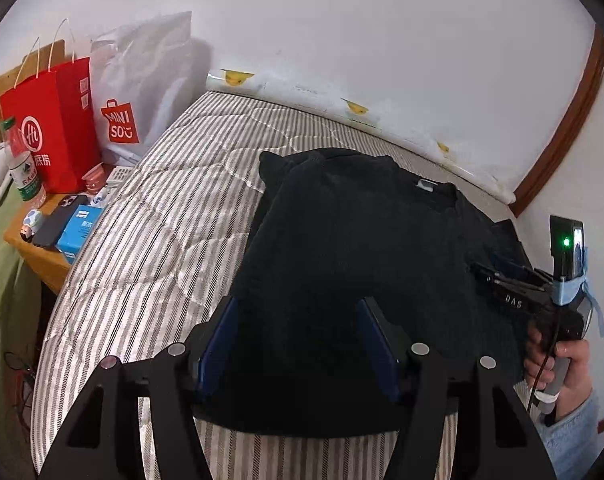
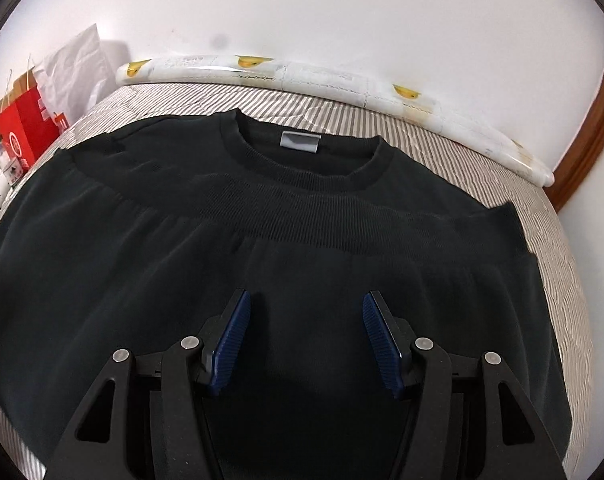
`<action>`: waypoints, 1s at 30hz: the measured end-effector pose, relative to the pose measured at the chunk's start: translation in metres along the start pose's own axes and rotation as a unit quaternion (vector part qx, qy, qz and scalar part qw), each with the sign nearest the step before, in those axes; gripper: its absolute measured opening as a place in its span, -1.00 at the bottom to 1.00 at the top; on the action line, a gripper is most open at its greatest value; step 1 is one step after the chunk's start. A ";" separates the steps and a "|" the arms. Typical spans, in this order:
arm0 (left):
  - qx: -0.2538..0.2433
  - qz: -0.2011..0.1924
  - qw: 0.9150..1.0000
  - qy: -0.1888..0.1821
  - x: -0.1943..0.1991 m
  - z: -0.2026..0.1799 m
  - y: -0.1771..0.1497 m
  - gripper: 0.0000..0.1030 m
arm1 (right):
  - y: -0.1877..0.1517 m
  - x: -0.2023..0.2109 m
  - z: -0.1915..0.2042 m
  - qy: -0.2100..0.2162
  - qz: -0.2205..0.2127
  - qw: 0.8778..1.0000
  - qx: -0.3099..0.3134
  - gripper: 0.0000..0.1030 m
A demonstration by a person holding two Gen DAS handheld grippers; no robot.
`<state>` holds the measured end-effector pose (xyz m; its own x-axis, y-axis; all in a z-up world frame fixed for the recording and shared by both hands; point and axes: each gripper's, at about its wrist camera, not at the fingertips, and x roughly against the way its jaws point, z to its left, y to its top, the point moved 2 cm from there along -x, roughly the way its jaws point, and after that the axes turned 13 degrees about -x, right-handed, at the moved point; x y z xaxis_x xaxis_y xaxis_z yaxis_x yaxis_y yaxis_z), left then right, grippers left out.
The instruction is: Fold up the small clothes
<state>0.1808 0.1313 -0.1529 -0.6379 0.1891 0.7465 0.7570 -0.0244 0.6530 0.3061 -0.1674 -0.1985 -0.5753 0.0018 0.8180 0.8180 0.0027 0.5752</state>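
Two tools hang over one black sweater (image 1: 354, 264) spread on a striped bed (image 1: 149, 216). From the left wrist camera, the left tool (image 1: 297, 344) stands wide, its blue pads parted above the garment's near hem and gripping nothing; the knit lies flat between them, seemingly laid out so an edge can be picked up cleanly. At far right the right tool (image 1: 498, 272), held in a hand (image 1: 562, 364), reaches over the sweater's right side; its jaws cannot be judged from this angle. A red bag (image 1: 53, 128), a white bag (image 1: 141, 88) and a water bottle (image 1: 21, 164) crowd a bedside desk (image 1: 41, 256) at left, well apart from the work

From the right wrist camera, the right tool (image 2: 304, 340) is also wide, empty, poised over the sweater's (image 2: 261, 260) chest. The collar with its grey label (image 2: 299, 142) points to the far wall, front side up, the far left sleeve area looking already turned in. A fold looks partly begun; the next grasp likely needs a hem or side edge
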 end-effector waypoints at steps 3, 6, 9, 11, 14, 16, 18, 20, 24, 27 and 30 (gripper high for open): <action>0.004 -0.002 1.000 -0.015 0.006 0.000 -0.006 0.15 | -0.015 0.010 -0.002 -0.011 0.004 1.000 0.002 0.12; 0.014 -0.005 0.999 -0.046 0.012 0.002 -0.016 0.16 | -0.031 0.021 -0.006 -0.013 0.005 1.000 0.000 0.12; 0.028 -0.006 0.998 -0.062 0.017 0.008 -0.031 0.16 | -0.046 0.032 -0.009 -0.017 -0.003 1.000 -0.002 0.12; 0.035 -0.006 0.997 -0.068 0.019 0.011 -0.041 0.15 | -0.056 0.039 -0.010 -0.012 -0.003 1.000 -0.008 0.12; 0.045 -0.003 0.996 -0.078 0.022 0.014 -0.055 0.15 | -0.072 0.047 -0.010 -0.010 -0.001 1.000 -0.011 0.12; 0.053 0.002 0.994 -0.091 0.021 0.014 -0.065 0.15 | -0.084 0.052 -0.009 -0.014 -0.007 1.000 -0.005 0.12; 0.058 0.008 0.993 -0.099 0.018 0.013 -0.073 0.15 | -0.093 0.058 -0.009 -0.015 -0.012 1.000 -0.002 0.12; 0.065 0.013 0.992 -0.105 0.013 0.012 -0.078 0.14 | -0.099 0.064 -0.011 -0.014 -0.013 1.000 -0.004 0.12; 0.088 0.013 0.988 -0.129 0.001 0.011 -0.082 0.14 | -0.107 0.074 -0.013 -0.010 -0.014 1.000 -0.001 0.12; 0.120 -0.003 0.982 -0.148 -0.007 0.015 -0.079 0.14 | -0.110 0.082 -0.013 -0.004 -0.009 1.000 0.004 0.12; 0.152 -0.022 0.975 -0.158 -0.014 0.021 -0.076 0.14 | -0.110 0.089 -0.020 0.003 -0.005 1.000 0.007 0.12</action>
<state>0.1353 0.1509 -0.2150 -0.6317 0.4776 0.6106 0.7675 0.2744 0.5793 0.1651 -0.1873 -0.1892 -0.5827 -0.0052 0.8126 0.8125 0.0160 0.5827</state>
